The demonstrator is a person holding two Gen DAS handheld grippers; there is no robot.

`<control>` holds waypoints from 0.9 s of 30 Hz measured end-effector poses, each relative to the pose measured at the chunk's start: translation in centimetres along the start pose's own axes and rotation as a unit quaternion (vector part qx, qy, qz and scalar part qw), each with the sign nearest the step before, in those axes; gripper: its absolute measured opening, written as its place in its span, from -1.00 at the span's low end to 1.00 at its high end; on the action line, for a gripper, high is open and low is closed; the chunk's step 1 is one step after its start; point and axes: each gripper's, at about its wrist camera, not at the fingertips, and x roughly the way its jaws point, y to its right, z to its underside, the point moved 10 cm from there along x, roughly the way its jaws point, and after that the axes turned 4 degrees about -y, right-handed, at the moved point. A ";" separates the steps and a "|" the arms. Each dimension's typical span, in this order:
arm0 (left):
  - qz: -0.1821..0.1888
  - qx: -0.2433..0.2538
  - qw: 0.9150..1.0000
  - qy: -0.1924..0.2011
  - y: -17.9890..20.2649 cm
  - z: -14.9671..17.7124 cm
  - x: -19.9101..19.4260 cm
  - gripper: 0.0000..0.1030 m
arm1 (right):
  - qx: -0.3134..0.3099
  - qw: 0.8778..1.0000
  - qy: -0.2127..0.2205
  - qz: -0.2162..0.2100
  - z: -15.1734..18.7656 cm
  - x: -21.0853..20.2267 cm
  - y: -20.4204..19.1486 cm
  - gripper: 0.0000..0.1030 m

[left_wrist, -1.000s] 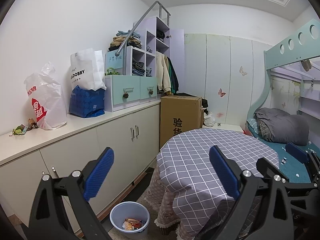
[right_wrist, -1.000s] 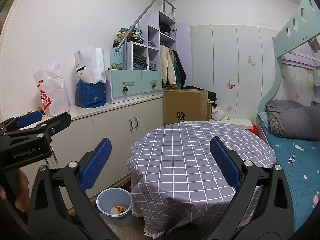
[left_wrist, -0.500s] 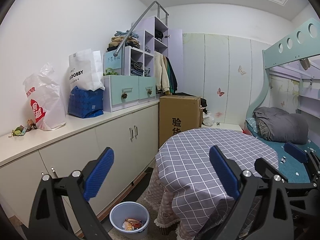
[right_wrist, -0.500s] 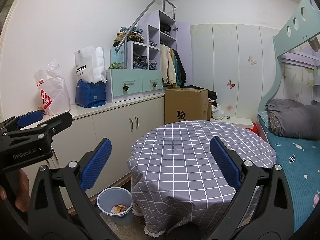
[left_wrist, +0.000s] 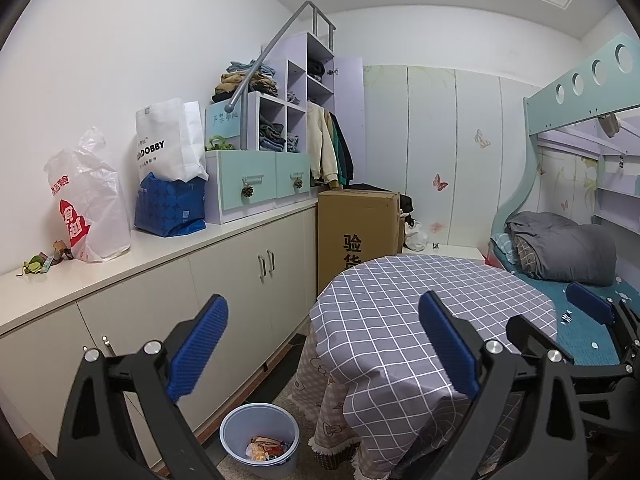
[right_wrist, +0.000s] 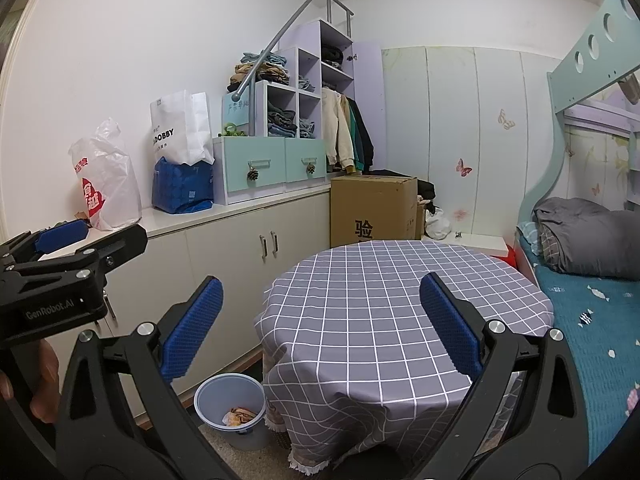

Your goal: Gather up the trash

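Left wrist view: scraps on table, far left of spread, empty left gripper; right gripper likewise spread, farther.

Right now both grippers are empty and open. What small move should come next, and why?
Probably swing the left gripper left toward the scraps on the white counter beside the plastic bag. They look like the only loose trash in view: the checked tablecloth is bare, and the bin on the floor already holds wrappers.
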 end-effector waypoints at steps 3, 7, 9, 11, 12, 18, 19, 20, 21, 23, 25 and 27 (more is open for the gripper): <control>0.001 0.001 1.000 0.000 0.1 0.2 0.0 0.83 | 0.000 1.000 0.000 0.000 0.0 0.0 0.0 0.88; 0.000 0.002 1.000 -0.001 0.2 0.2 0.1 0.83 | 0.000 1.000 0.000 -0.001 -0.1 0.0 0.1 0.88; 0.001 0.002 1.000 -0.001 0.2 0.1 0.0 0.83 | 0.000 1.000 0.001 -0.001 -0.1 0.0 0.1 0.88; 0.001 0.004 1.000 -0.001 0.2 0.2 0.0 0.83 | 0.000 1.000 0.001 -0.001 -0.1 0.0 0.1 0.88; 0.001 0.004 1.000 -0.001 0.2 0.2 0.0 0.83 | 0.000 1.000 0.000 -0.001 -0.1 0.0 0.0 0.88; 0.002 0.005 1.000 -0.003 0.3 0.3 0.1 0.83 | -0.001 1.000 0.000 0.000 0.0 0.0 0.1 0.88; 0.003 0.005 1.000 -0.002 0.2 0.3 0.1 0.83 | -0.001 1.000 0.000 -0.001 -0.1 0.0 0.2 0.88; 0.003 0.005 1.000 -0.002 0.3 0.3 0.1 0.83 | -0.001 1.000 0.000 -0.001 -0.1 0.0 0.2 0.88; 0.003 0.005 1.000 -0.003 0.2 0.2 0.1 0.83 | -0.001 1.000 0.000 -0.001 0.0 0.0 0.1 0.88; 0.003 0.005 1.000 -0.003 0.1 0.2 0.2 0.83 | -0.002 1.000 -0.001 -0.001 0.0 0.1 0.2 0.88; 0.003 0.005 1.000 -0.003 0.1 0.2 0.2 0.83 | -0.001 1.000 -0.002 -0.002 -0.1 0.2 0.4 0.88; 0.003 0.005 1.000 -0.003 0.1 0.2 0.2 0.83 | -0.002 1.000 -0.003 -0.002 0.0 0.3 0.5 0.88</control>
